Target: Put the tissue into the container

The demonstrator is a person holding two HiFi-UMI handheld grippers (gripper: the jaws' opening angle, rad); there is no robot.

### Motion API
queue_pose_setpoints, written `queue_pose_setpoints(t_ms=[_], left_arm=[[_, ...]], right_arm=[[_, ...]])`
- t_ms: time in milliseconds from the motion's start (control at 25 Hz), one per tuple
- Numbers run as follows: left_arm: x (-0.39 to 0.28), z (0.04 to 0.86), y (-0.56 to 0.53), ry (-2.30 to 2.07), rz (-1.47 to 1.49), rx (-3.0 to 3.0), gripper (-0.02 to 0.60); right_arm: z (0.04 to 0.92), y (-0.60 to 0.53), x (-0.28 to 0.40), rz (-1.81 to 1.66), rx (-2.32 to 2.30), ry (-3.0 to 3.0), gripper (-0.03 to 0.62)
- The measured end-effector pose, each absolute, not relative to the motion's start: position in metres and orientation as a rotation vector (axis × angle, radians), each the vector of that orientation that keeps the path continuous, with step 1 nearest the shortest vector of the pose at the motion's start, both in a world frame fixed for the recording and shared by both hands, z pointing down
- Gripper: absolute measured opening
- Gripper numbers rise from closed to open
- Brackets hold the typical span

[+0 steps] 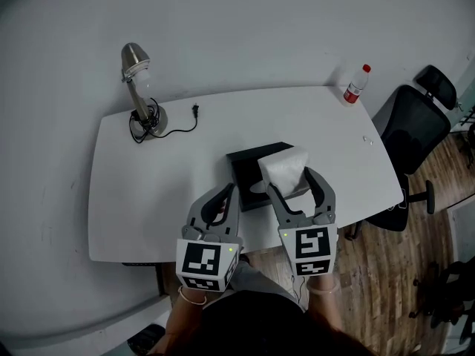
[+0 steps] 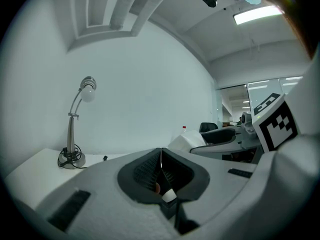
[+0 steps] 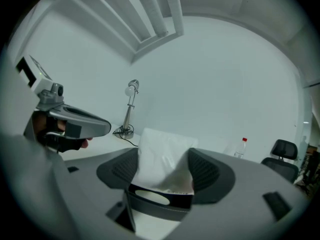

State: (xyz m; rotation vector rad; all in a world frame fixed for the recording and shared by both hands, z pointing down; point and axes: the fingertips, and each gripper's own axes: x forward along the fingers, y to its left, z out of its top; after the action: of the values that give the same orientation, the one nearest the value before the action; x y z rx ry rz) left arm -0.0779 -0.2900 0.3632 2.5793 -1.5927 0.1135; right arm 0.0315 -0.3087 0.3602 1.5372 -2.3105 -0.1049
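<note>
Centrally on the white table (image 1: 148, 191), a black container (image 1: 245, 162) is seen, and a white tissue (image 1: 283, 167) is held over its right part. The tissue is clamped between the jaws of the right gripper (image 1: 290, 180), one jaw pressed against each side. From the right gripper view, the tissue (image 3: 162, 156) is seen standing upright between the ribbed pads of the right gripper (image 3: 162, 161), with its lower end at the top of the container (image 3: 160, 201). Whether that end is already inside cannot be told.

The left gripper (image 1: 228, 193) is held just beside the container's left edge, near the front of the table. In its own view, the jaws of the left gripper (image 2: 161, 159) are pressed together with nothing between them.

A desk lamp (image 1: 137, 87) is placed at the table's far left corner, and a bottle (image 1: 356, 84) with a red cap at the far right corner. A black office chair (image 1: 415, 124) is seen to the right of the table.
</note>
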Motion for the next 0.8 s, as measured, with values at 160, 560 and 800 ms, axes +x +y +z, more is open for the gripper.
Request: queue_pose_setpoints(t_ms=[160,560,800], left_arm=[[-0.077,0.368,-0.300,-1.585,0.116,2.569,0.028],[-0.069,0.378,-0.317,-1.554,0.131,2.564,0.028],[-0.065,0.384,-0.323,-1.538,0.147,2.562,0.028]], right_arm=[[0.371,-0.318,0.031,-0.072,1.514,-2.297,0.331],[0.396,-0.333,0.032,0.010,1.464,-2.264,0.331],[0.411,-0.341,0.031,0.057,1.431,-2.246,0.331]])
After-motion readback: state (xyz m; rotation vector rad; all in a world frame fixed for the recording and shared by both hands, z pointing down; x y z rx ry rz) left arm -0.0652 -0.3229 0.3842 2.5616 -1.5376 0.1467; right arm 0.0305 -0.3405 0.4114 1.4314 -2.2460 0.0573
